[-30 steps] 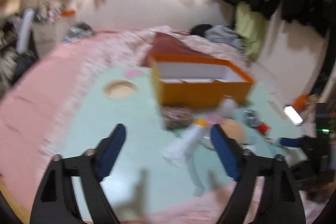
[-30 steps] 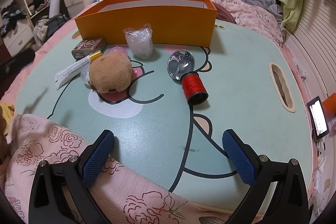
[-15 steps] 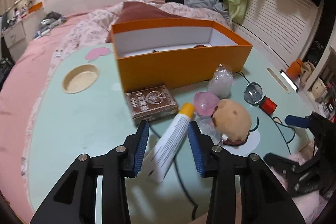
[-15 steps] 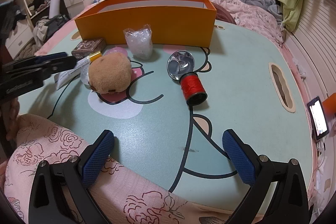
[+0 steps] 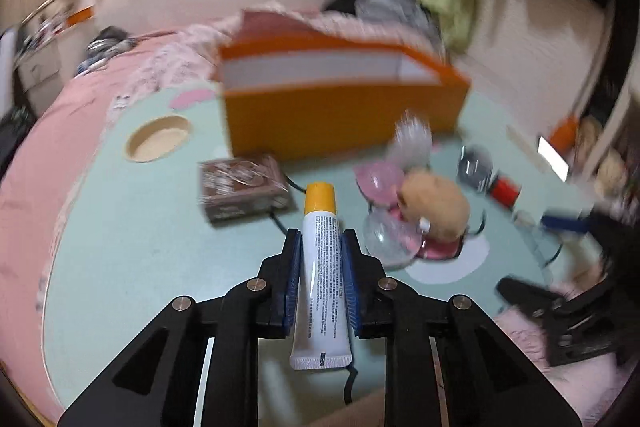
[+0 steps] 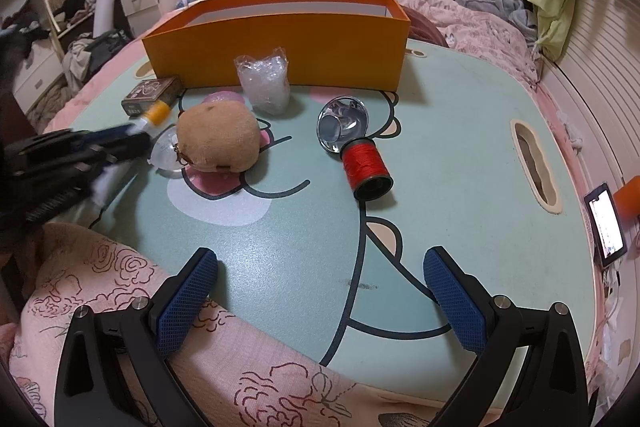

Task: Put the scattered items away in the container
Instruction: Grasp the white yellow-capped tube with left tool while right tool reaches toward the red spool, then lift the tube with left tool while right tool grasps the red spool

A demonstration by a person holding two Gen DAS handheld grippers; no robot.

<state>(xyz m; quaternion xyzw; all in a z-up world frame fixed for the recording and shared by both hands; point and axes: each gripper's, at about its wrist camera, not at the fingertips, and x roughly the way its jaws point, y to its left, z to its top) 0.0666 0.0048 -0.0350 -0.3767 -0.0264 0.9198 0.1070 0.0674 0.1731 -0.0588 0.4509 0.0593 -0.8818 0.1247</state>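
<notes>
Nearest, at lower centre of the left wrist view, the left gripper [image 5: 320, 251] pinches a white printed tube [image 5: 321, 279] with a yellow cap, pads tight on both sides. Lower in the right view, the right gripper [image 6: 320, 291] gapes wide, holding nothing. Beyond lie a tan plush [image 6: 218, 137], a red thread spool [image 6: 365, 165] and a brown card box [image 5: 242, 187]. Farthest, the orange cardboard box [image 6: 280, 57] stands open, its contents hidden.

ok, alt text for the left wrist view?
The left tool is shut on a white tube with a yellow cap, above a mint-green table. Beyond lie a brown card box, a tan plush and the orange container.
</notes>
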